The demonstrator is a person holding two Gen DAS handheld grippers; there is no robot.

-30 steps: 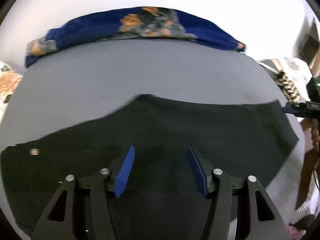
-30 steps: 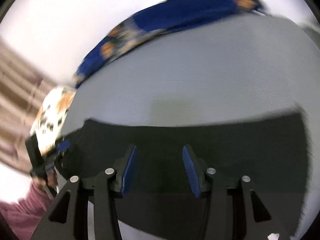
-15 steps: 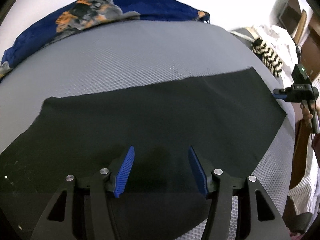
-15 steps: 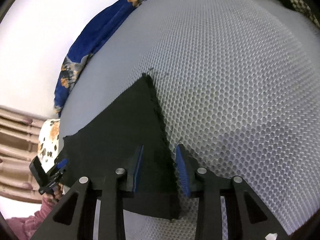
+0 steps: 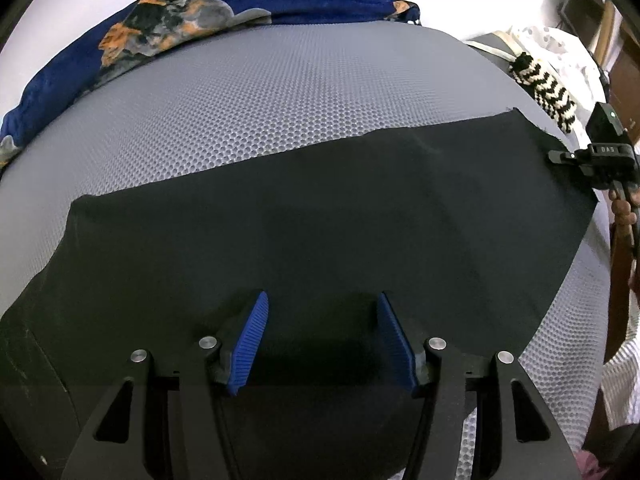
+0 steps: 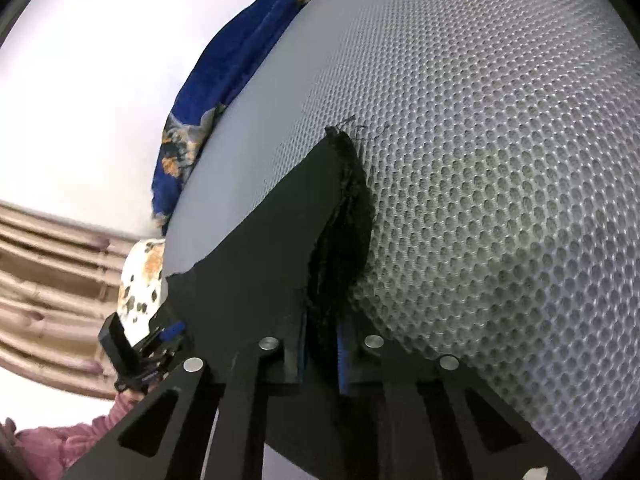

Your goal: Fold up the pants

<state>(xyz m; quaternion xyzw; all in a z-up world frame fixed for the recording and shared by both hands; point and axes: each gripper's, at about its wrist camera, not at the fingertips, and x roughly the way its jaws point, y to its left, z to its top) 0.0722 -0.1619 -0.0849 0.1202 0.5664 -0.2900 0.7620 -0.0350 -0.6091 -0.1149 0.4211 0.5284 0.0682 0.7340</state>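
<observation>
Black pants lie flat across a grey mesh mattress. My left gripper is open, its blue pads hovering over the near edge of the pants with nothing between them. My right gripper is shut on the hem end of the pants, with layers of black cloth pinched between its blue pads. The right gripper also shows in the left wrist view at the far right hem of the pants. The left gripper shows in the right wrist view at the far left end.
A blue floral blanket lies along the mattress's far edge. A black-and-white zigzag cloth sits at the right corner. Pink curtains hang at the left in the right wrist view. Wooden furniture stands at the far right.
My right gripper has closed on the hem end of the pants. My left gripper has stayed open over the near edge and has swung a little over the cloth.
</observation>
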